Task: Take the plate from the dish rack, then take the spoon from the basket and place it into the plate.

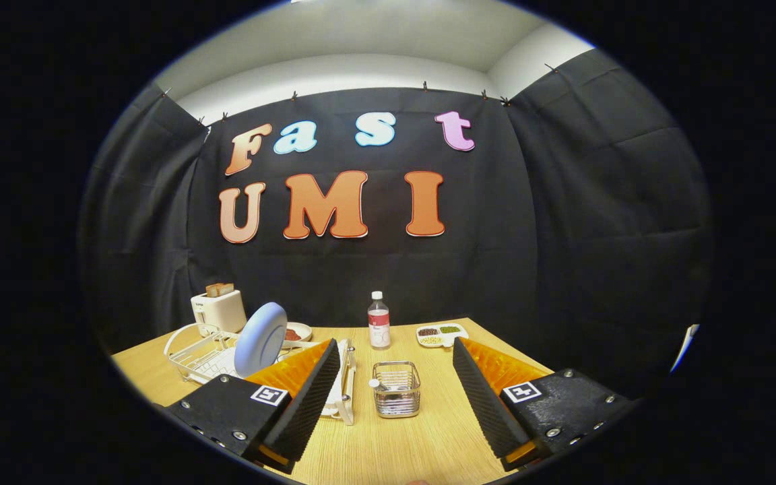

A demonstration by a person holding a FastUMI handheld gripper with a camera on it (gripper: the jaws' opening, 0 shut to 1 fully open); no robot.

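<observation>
Between the two fingers, just ahead of them, stood the wire basket [396, 389] on the wooden table [388, 444], and the gripper [395, 377] hung above the tabletop with its fingers spread wide apart, nothing pressed between them. A pale spoon handle [374, 384] poked up at the basket's near-left corner; the rest of the spoon was too small to make out through the wires. Off beyond the left finger sat the white dish rack [199, 353], and there was the plate [261, 339], pale blue, standing on edge in the rack and leaning a little, well clear of the fingers. Part of the rack's frame ran down just beside the left finger's inner side. Behind the rack, against the black cloth wall, a white toaster [218, 311] had bread sticking up from its slots. A small dish [296, 331] with something red on it sat just behind the plate. Straight beyond the basket rose a clear bottle [379, 320] with a white cap, upright. To its right, beyond the right finger, lay a white divided tray [441, 335] holding dark, green and pale foods in separate sections.
</observation>
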